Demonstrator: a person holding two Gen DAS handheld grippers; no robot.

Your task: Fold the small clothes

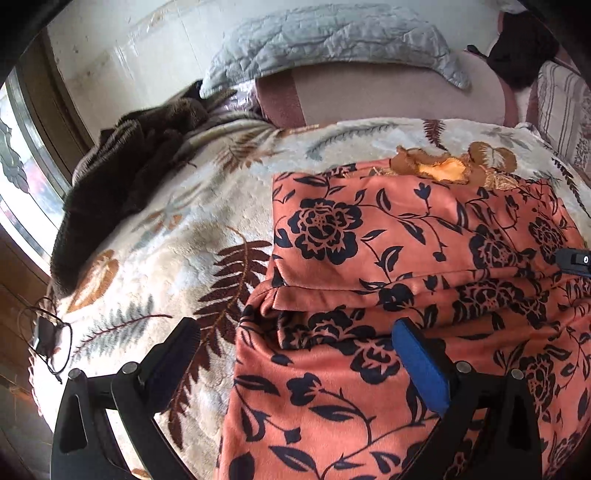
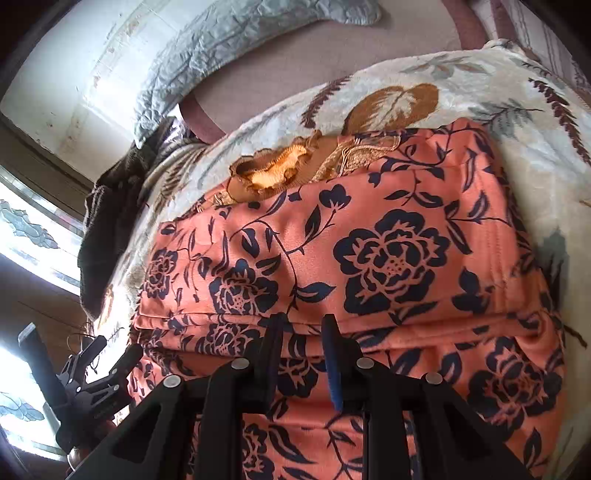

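An orange garment with dark blue flowers [image 1: 388, 236] [image 2: 369, 240] lies on the leaf-print blanket [image 1: 166, 240], its far half doubled over into a fold edge across the middle. My left gripper [image 1: 295, 328] hovers over the garment's left near edge. It is open wide, one finger above the blanket and the blue-padded finger [image 1: 417, 354] above the cloth, with nothing held. In the right wrist view my right gripper [image 2: 303, 325] hangs just over the fold edge. Its jaws stand a narrow gap apart, and the cloth seen in that gap lies flat and unpinched. The left gripper [image 2: 116, 349] shows at the lower left.
A brown and yellow ruffled cloth [image 1: 443, 168] [image 2: 273, 173] pokes out from under the garment's far edge. A dark striped cloth [image 1: 122, 177] is heaped at the left of the bed, with glasses [image 1: 51, 336] near the bed's left edge. A grey quilted pillow [image 1: 332, 33] lies at the back, by a window on the left.
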